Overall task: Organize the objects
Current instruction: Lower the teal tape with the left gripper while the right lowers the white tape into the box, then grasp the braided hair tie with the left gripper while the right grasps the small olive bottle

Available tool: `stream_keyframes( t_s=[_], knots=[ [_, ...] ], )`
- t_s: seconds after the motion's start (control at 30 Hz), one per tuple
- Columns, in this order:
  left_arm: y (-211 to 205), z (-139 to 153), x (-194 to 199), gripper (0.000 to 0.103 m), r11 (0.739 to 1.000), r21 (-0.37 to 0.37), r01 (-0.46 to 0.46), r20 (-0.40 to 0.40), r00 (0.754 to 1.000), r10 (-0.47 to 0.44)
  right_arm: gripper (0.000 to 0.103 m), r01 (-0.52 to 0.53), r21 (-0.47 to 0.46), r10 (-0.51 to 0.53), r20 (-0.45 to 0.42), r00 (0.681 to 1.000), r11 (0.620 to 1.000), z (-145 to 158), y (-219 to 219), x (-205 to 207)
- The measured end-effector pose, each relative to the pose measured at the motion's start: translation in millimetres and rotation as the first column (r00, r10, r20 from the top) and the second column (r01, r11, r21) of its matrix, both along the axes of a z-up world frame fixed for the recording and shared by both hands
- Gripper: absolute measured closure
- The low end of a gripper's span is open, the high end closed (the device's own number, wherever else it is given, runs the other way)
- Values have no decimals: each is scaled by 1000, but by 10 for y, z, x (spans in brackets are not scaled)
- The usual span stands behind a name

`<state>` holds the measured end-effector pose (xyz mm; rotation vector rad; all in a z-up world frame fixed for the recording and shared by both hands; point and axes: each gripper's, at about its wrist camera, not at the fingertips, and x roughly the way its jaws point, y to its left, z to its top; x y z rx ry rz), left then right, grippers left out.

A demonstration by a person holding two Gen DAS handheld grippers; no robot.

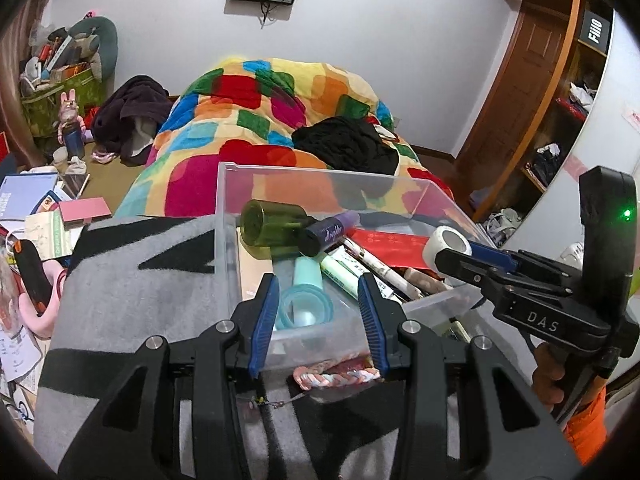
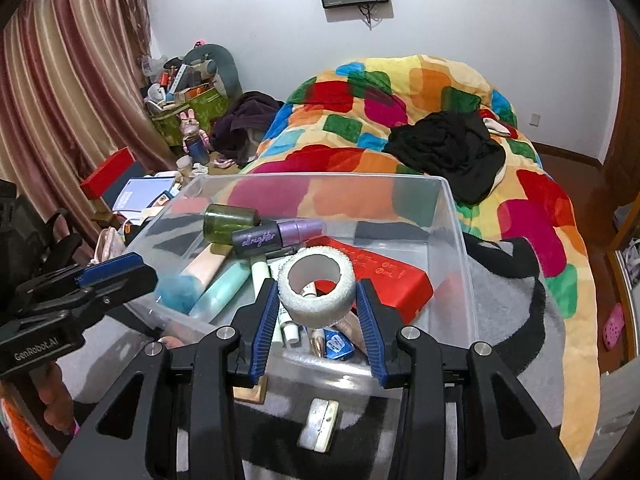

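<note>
A clear plastic bin (image 1: 320, 174) (image 2: 320, 178) stands on a grey and black blanket on the bed. Several cosmetics lie in it, among them a green bottle (image 1: 272, 228) (image 2: 228, 222), a purple spray bottle (image 1: 328, 232) (image 2: 276, 236), a mint tube (image 2: 224, 284) and a red packet (image 2: 384, 272). My right gripper (image 2: 317, 284) (image 1: 448, 256) is shut on a white tape roll (image 2: 316, 292) (image 1: 446, 246) above the bin's near right part. My left gripper (image 1: 318, 280) (image 2: 146, 274) hangs open over the bin's near left corner. A teal ring (image 1: 304, 308) lies in the bin below it.
A braided band (image 1: 336, 376), a small white case (image 2: 320, 424) and a tan item (image 2: 250, 392) lie on the blanket before the bin. A colourful quilt (image 2: 400, 112) with black clothes (image 2: 448, 148) lies behind. Books and boxes (image 1: 48, 208) crowd the left.
</note>
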<state>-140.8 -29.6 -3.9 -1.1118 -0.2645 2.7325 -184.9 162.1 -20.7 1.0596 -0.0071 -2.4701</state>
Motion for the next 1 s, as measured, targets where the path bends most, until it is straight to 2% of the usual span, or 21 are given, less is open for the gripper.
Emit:
stream_keyframes(
  t_s=[0.13,0.33,0.43,0.63,0.8,0.93,0.97,1.0],
  knots=[
    [21,63,96,63,1000,-12,9,-18,1000,-9,60,-7,2,7,-28,1000,1000,59,4,87],
    [16,141,305,54,999,-29,23,-49,999,-24,57,-21,-27,20,-54,998,999,154,100,263],
    [30,115,416,50,998,-38,51,-43,998,-53,55,-28,-37,26,-62,998,999,180,145,373],
    [102,-64,507,49,993,-74,88,2,996,-88,47,-41,-10,40,-70,997,999,122,199,557],
    [123,-296,441,49,991,-91,97,72,993,-90,46,-34,-4,34,-19,999,999,-69,271,594],
    [101,-425,344,49,995,-71,76,118,991,-67,46,-29,2,28,38,999,1000,-256,298,534],
    [107,-437,332,50,995,-68,72,122,990,-63,46,-32,-5,32,57,998,999,-309,295,506],
    [103,-446,327,56,996,-65,63,122,991,-55,46,-35,-7,35,69,997,999,-347,292,492]
  ],
)
